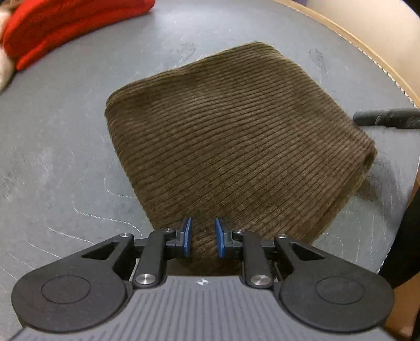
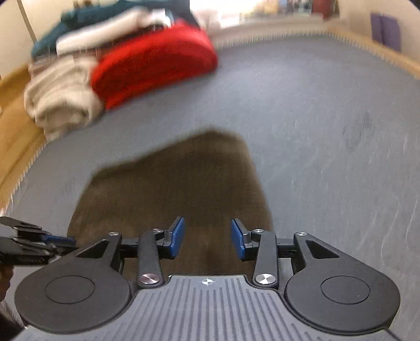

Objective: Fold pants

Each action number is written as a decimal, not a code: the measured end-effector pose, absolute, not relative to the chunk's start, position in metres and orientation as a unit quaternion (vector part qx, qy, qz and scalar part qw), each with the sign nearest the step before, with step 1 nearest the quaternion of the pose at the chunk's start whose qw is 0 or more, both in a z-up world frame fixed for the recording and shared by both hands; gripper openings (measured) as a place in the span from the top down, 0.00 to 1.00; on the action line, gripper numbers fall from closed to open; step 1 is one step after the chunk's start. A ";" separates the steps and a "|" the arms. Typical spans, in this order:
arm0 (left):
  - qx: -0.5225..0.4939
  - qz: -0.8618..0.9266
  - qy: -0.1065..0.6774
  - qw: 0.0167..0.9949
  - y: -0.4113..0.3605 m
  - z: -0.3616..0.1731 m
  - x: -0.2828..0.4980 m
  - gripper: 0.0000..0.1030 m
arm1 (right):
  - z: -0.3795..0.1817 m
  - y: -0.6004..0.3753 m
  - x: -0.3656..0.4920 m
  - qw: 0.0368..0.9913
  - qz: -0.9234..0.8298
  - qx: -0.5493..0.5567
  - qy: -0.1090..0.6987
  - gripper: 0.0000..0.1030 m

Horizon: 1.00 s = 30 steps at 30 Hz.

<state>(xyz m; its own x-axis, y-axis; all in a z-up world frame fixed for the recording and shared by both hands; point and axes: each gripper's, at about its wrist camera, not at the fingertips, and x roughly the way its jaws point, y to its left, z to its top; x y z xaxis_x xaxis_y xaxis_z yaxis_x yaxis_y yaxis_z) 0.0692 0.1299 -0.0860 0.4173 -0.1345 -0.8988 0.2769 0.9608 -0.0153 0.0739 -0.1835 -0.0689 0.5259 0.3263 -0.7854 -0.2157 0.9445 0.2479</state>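
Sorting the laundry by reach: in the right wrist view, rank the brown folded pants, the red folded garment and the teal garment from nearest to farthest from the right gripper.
1. Brown pants, directly under the right gripper.
2. Red garment, farther ahead, upper left.
3. Teal garment, behind the pile, top left.

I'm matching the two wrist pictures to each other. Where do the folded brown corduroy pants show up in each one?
Left wrist view: the folded brown corduroy pants fill the centre, reaching down between the tongs.
Right wrist view: the pants sit low in the centre, blurred, just beyond the tongs.
Shared landmark: the red folded garment, top left in the left wrist view, upper left in the right.
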 end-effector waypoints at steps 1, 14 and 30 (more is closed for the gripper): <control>0.046 -0.111 0.514 0.849 0.130 -0.076 0.066 0.79 | -0.076 -0.184 0.074 0.867 0.132 0.041 0.479 0.60; 0.028 -0.079 0.399 0.913 0.101 -0.022 -0.022 0.16 | -0.047 -0.207 0.021 0.901 0.119 0.072 0.410 0.49; -0.035 0.087 0.434 0.896 0.064 -0.039 -0.071 0.00 | -0.024 -0.166 -0.046 0.936 0.094 0.011 0.340 0.07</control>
<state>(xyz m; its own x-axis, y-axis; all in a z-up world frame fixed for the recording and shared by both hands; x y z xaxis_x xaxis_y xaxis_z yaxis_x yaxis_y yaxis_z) -0.0707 0.0645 -0.0388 0.6080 0.1258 -0.7839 -0.1871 0.9823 0.0126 -0.0462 -0.1665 -0.0236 0.7506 0.1829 -0.6349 -0.1683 0.9822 0.0839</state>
